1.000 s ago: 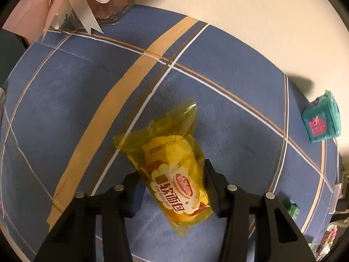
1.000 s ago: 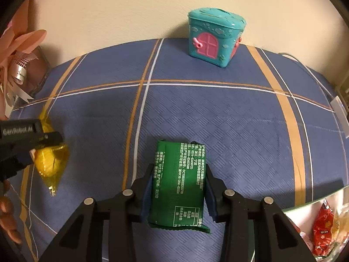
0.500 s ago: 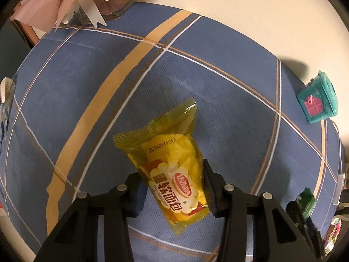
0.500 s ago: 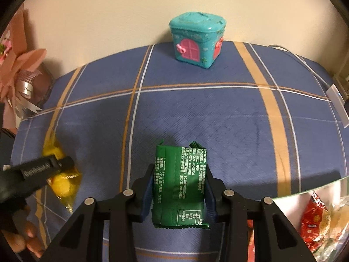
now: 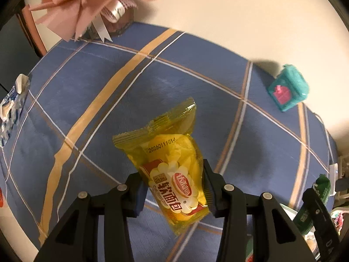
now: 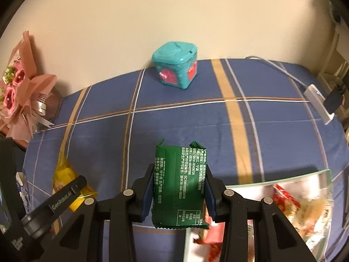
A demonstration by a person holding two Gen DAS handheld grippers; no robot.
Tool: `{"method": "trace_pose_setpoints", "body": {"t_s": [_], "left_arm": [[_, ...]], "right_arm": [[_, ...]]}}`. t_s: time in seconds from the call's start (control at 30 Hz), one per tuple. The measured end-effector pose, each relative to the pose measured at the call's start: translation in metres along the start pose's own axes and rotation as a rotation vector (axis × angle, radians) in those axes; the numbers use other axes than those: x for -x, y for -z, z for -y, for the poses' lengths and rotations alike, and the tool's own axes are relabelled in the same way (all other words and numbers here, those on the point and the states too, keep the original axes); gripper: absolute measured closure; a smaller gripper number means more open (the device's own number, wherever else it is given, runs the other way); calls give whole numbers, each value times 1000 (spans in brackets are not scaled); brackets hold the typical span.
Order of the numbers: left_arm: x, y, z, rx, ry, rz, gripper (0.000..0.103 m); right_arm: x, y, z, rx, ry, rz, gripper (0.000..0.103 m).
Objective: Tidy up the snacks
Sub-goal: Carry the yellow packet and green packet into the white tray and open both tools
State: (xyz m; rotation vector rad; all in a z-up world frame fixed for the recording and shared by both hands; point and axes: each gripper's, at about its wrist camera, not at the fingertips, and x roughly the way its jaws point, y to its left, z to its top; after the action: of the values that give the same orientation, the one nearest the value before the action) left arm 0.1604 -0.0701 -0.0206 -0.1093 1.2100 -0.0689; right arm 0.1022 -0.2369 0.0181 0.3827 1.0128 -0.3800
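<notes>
Since a second ago both grippers have risen and swung right: the teal house-shaped box sits farther off in each view, and the clear container of snacks has come much further into the right wrist view.

The blue plaid tablecloth (image 6: 272,135) fills both views, with the teal house-shaped box (image 6: 175,67) standing at its far edge against the wall. All places below are taken from that box. The pink bouquet (image 6: 19,91) leans at the wall far to the box's left. The clear container of snacks (image 6: 305,198) lies at the cloth's near edge, toward the camera and to the right of the box, with red and pale packets inside.

The right gripper (image 6: 178,193) is clenched on the green snack packet (image 6: 181,185), held above the cloth nearer the camera than the box, its lower end over the container's left rim. The left gripper (image 5: 173,191) grasps the yellow bread packet (image 5: 172,170) in the air, nearer the camera and well left of the box. A white charger (image 6: 318,102) lies right of the box.
</notes>
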Motion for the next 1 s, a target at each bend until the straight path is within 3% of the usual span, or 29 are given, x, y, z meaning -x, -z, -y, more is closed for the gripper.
{"method": "trace_pose_setpoints", "body": {"t_s": [0.57, 1.0], "left_arm": [[78, 45, 21, -88, 45, 179, 56], [98, 78, 35, -164, 143, 158, 56]], "right_arm": [[71, 21, 52, -44, 35, 40, 61], [100, 50, 104, -129, 93, 41, 61]]}}
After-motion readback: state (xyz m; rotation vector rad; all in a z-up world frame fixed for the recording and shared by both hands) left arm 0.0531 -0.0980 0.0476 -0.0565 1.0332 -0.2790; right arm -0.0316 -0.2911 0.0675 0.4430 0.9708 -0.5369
